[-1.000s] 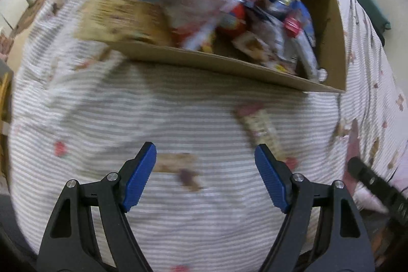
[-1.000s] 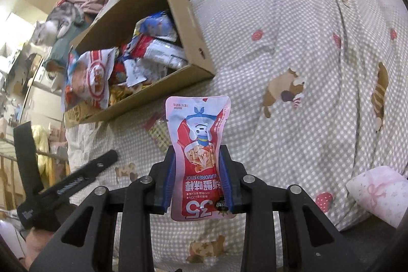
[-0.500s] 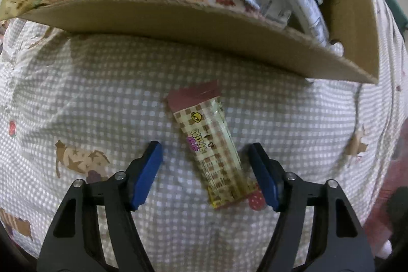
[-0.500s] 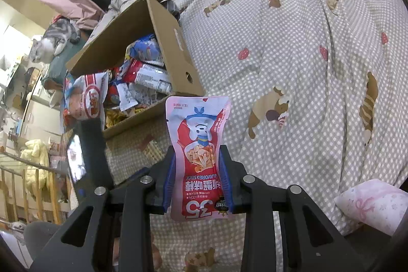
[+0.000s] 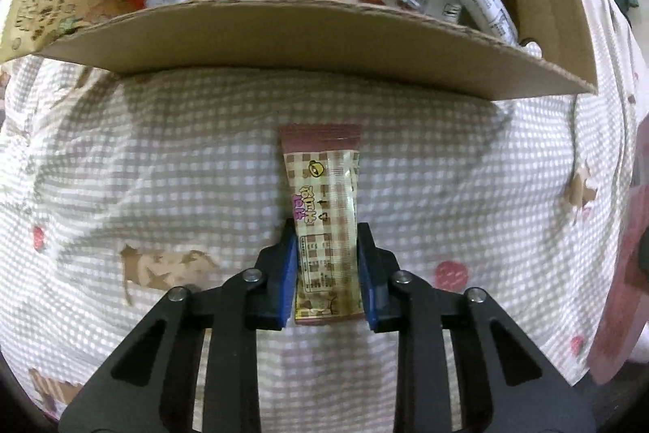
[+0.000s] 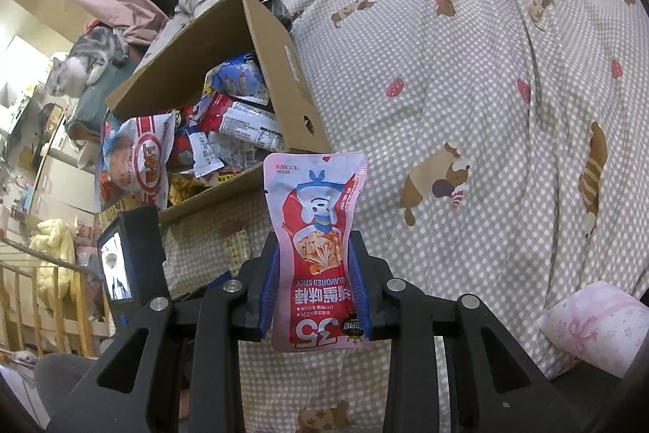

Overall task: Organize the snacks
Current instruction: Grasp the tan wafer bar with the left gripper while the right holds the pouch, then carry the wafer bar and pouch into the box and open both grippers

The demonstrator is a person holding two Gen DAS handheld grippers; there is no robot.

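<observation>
Two pairs of black tongs with blue pads are each gripping a snack above a bed covered in soft grey-and-white gingham bedding (image 5: 162, 157) printed with cats and strawberries. The left tongs (image 5: 327, 270) are clamping the lower half of a long, flat, glossy snack bar wrapper (image 5: 324, 214), cream and brown checked with a plain maroon end; its far half is lying against the bedding just before the near wall of a corrugated cardboard box (image 5: 308, 39). That box is brimming with crinkled foil packets. The right tongs (image 6: 314, 287) are squeezing a pink and red pouch (image 6: 316, 242), pinched at its waist, standing upright with upside-down print, held up beside the box's near corner (image 6: 292, 84).
</observation>
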